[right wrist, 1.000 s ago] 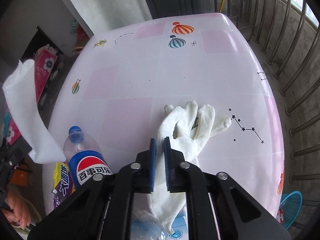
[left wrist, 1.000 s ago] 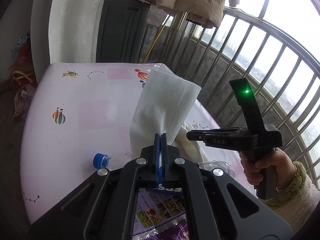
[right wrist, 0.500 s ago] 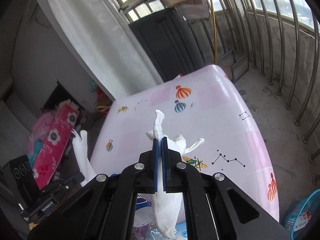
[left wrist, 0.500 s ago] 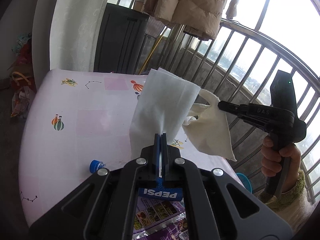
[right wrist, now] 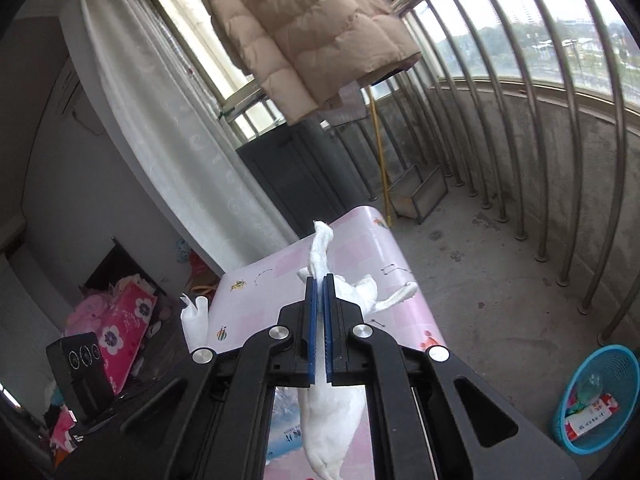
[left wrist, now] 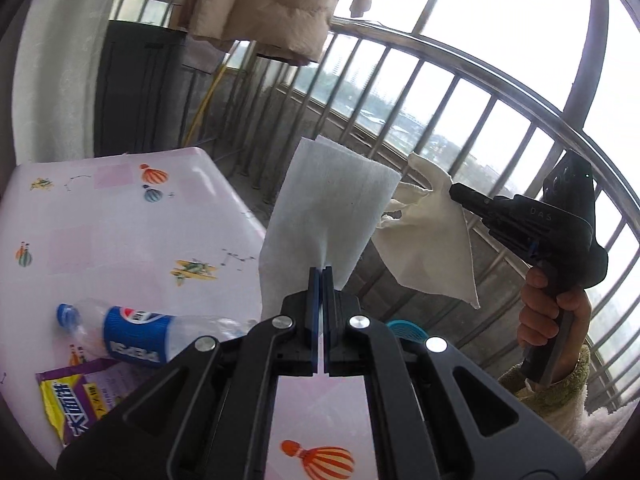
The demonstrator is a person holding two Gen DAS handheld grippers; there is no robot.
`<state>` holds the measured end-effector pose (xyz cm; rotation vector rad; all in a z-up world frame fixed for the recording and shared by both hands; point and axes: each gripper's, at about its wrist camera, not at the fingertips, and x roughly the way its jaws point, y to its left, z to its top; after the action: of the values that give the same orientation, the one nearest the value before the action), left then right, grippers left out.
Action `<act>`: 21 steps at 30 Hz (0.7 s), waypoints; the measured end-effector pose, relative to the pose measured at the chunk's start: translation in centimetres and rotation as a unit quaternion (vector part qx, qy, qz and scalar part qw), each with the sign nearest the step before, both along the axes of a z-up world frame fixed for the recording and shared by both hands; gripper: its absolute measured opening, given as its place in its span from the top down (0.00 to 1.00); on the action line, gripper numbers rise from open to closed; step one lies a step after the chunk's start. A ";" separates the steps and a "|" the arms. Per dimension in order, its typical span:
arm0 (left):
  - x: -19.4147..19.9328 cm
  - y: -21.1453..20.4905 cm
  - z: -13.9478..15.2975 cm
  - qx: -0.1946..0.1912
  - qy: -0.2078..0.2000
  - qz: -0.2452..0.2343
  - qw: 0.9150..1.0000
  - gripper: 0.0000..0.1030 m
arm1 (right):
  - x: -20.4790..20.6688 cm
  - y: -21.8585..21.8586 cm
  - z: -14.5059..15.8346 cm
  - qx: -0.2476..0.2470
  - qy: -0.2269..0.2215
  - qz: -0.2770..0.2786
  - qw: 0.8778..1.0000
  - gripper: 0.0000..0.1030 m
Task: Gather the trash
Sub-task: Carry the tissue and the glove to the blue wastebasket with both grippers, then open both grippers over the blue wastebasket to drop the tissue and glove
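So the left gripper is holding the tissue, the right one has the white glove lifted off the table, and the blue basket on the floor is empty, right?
Not quite. The blue basket is not empty: the right wrist view shows a red and white wrapper and other trash in it. The rest holds: the left gripper is shut on the tissue, and the right gripper holds the white glove above the table.

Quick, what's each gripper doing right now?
Left gripper: closed on a white paper tissue.
Right gripper: closed on a white cloth glove.
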<state>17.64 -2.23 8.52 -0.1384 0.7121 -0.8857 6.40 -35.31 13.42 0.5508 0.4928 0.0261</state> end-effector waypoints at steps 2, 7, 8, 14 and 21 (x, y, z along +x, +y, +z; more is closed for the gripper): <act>-1.5 -3.6 -0.4 0.002 0.011 -0.039 0.999 1.00 | -2.9 -2.0 -0.6 -0.004 0.002 -0.034 0.999 0.97; -4.8 -14.2 -2.4 0.027 0.049 -0.141 0.988 1.00 | -10.4 -8.3 -3.1 -0.001 0.017 -0.131 0.991 0.97; -5.3 -16.5 -3.2 0.038 0.060 -0.159 0.985 1.00 | -11.6 -9.7 -4.1 0.006 0.023 -0.150 0.988 0.97; -8.0 -29.8 -9.4 0.132 0.124 -0.226 0.957 1.00 | -16.2 -17.2 -11.4 0.064 0.073 -0.233 0.968 0.97; -9.2 -42.0 -17.3 0.233 0.158 -0.248 0.927 1.00 | -17.5 -24.2 -20.5 0.120 0.125 -0.302 0.938 0.97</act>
<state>8.40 -44.26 -8.74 0.3496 1.2760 -1.1599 -11.12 -59.54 -7.06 0.9344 0.5524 -0.5853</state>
